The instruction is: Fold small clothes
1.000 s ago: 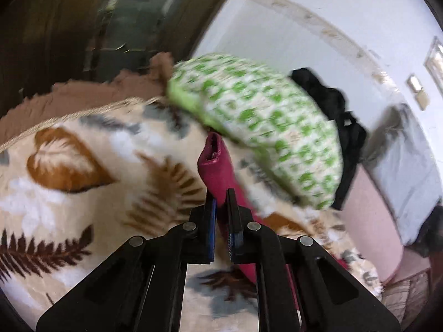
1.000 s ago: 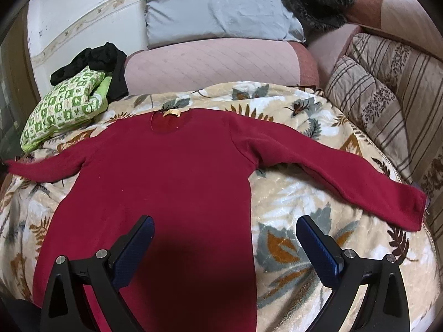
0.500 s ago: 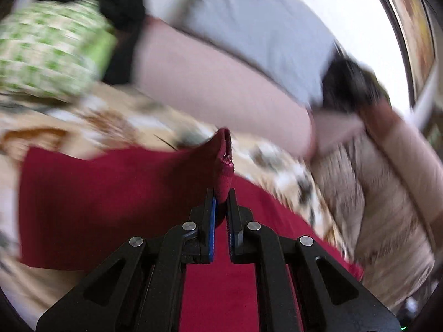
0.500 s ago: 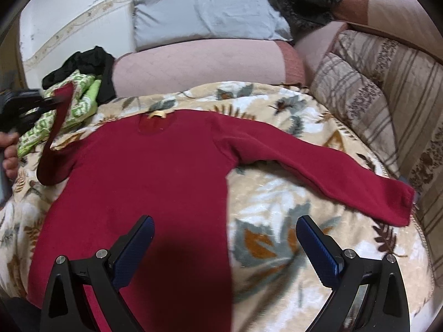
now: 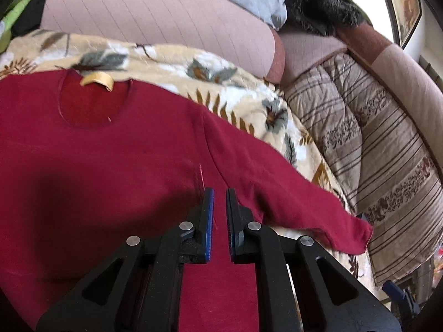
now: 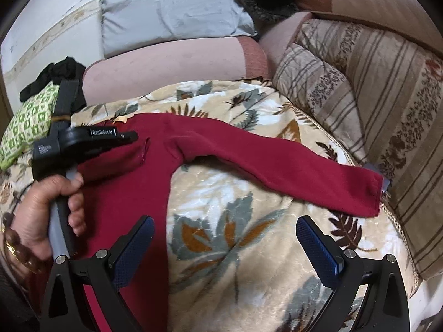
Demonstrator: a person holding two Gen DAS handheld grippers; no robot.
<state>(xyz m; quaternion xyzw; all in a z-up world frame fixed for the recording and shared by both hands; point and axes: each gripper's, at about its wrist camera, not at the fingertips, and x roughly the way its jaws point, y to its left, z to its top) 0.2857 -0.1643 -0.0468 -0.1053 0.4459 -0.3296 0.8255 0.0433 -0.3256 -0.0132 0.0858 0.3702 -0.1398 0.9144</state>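
Observation:
A dark red long-sleeved sweater (image 5: 116, 166) lies flat on a leaf-patterned blanket (image 6: 235, 215). Its left sleeve is folded across the chest, with the cuff (image 6: 142, 149) lying just past my left gripper's tips. My left gripper (image 5: 220, 193) hovers low over the chest with its jaws slightly apart and nothing between them; it also shows in the right wrist view (image 6: 130, 136). The right sleeve (image 6: 290, 168) lies stretched out to the right. My right gripper (image 6: 221, 229) is wide open and empty above the blanket below that sleeve.
A green-and-white patterned cushion (image 6: 25, 127) and black clothes (image 6: 55, 74) lie at the back left. A pink bolster (image 6: 166, 69), a grey pillow (image 6: 171, 19) and a striped quilt (image 6: 373, 105) border the blanket at the back and right.
My left gripper carried the left sleeve cuff from the far left across the sweater's chest and let it go there. My right gripper shifted rightwards, staying open.

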